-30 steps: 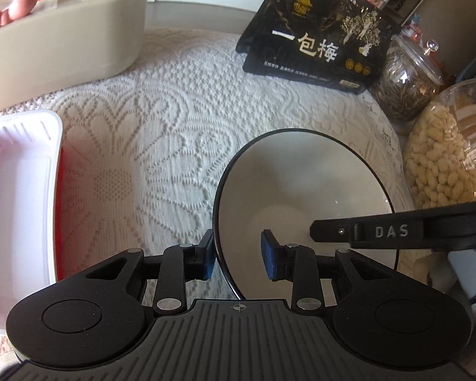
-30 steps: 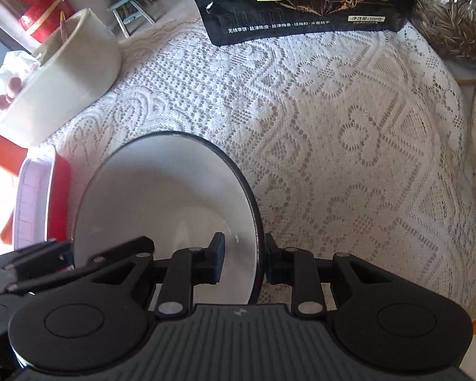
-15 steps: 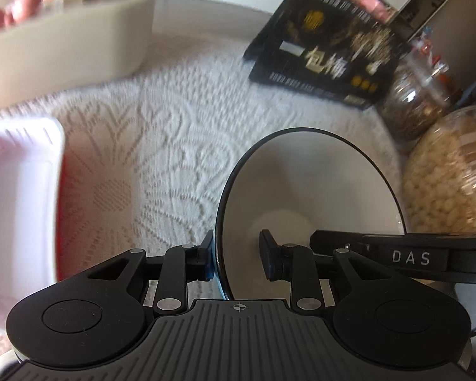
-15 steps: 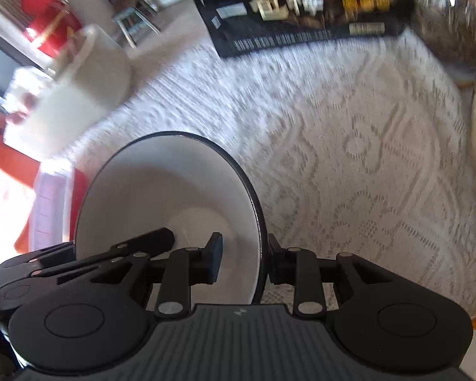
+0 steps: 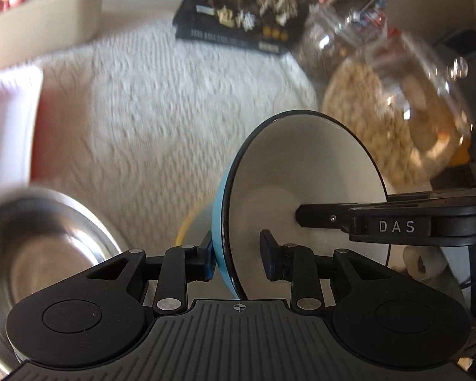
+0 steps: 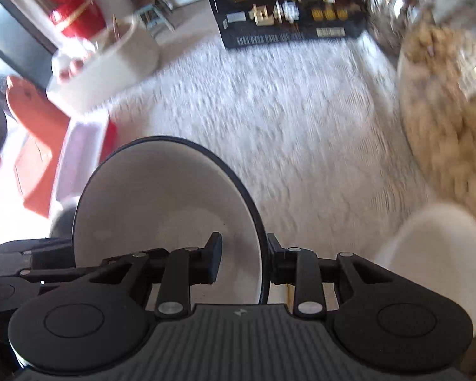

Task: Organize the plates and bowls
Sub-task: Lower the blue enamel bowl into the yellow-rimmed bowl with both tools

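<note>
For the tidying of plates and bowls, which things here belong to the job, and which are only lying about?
Belongs to the job:
- blue bowl, white inside, held at its rim by both the left gripper and the right gripper
- steel bowl

Only lying about:
- black snack bag
- peanut jar
- lace tablecloth
- beige container

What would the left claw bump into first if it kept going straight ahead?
Mostly the bowl itself, whose rim sits between the left claw fingers. Beyond that lies the white lace tablecloth, then probably the black snack bag; blur makes depth unclear.
</note>
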Tool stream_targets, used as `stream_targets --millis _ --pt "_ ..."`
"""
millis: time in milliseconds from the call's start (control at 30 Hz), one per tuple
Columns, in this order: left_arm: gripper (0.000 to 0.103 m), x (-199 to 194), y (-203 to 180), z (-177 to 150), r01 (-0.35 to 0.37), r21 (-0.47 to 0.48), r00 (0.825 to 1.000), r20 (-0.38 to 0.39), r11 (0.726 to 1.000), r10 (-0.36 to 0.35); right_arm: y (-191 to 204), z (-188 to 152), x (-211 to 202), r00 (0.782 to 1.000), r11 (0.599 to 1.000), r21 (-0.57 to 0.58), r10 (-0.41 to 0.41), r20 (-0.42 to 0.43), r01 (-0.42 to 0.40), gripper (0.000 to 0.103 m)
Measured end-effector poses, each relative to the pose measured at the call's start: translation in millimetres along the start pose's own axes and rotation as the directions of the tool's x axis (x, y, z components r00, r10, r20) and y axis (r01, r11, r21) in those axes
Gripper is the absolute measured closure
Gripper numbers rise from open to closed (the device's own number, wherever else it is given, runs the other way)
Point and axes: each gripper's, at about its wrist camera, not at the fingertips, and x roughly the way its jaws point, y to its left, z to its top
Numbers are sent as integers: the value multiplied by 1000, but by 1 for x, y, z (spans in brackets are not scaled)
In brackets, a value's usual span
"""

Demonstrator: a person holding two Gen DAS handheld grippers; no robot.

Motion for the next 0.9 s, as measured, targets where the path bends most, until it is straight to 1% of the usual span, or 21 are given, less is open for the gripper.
stream_targets --millis 100,167,200,233,300,333,433,500,533,567,633,667,700,767,800,900 --pt "72 10 3 -15 -11 -13 1000 -21 1000 10 -4 -11 14 999 1000 -2 -1 -52 1 73" --pt "72 13 3 -24 -39 -20 999 -29 999 39 -3 -16 22 997 1000 -10 5 -79 -6 73" --pt "72 11 2 -26 -58 -14 998 -13 998 58 -2 -16 23 996 1000 -14 12 -85 -13 73" --pt "72 9 1 -28 -73 -5 997 3 997 73 2 -15 24 996 999 -33 -6 -94 3 73" --pt "72 5 3 -30 -72 -18 997 13 997 72 8 -14 22 995 998 -52 -30 -98 25 72" --pt "72 4 5 -30 -67 -21 998 12 998 67 11 -13 21 994 997 -64 -49 -93 43 72" --pt "72 3 8 -30 -62 -23 998 21 998 62 19 -11 10 995 993 -86 -86 -52 82 67" --pt "72 1 8 -30 -66 -17 997 27 998 66 20 -10 3 994 991 -91 -101 -34 97 67" --pt "70 -1 9 -31 -61 -18 998 32 998 62 21 -9 1 994 990 -94 -106 -27 103 68" --pt "66 -3 10 -31 -44 -16 998 43 999 45 20 -6 1 996 992 -94 -84 -34 81 68" --pt "66 -5 8 -30 -50 -10 998 45 999 50 26 -8 -3 997 994 -97 -58 -44 53 68" --pt "66 -6 7 -31 -51 -2 998 48 999 51 32 -10 -6 998 991 -122 -52 -40 47 68" --pt "66 -6 6 -31 -55 6 997 51 998 55 39 -12 -9 998 988 -148 -52 -32 47 68" --pt "66 -7 7 -33 -52 7 997 51 999 51 53 -17 -16 998 979 -192 -64 -5 62 72" --pt "66 -8 8 -33 -46 6 998 54 999 45 58 -18 -19 998 975 -211 -63 6 63 72" --pt "67 -13 10 -37 -33 6 997 63 999 33 63 -20 -22 996 969 -230 -84 31 89 72"
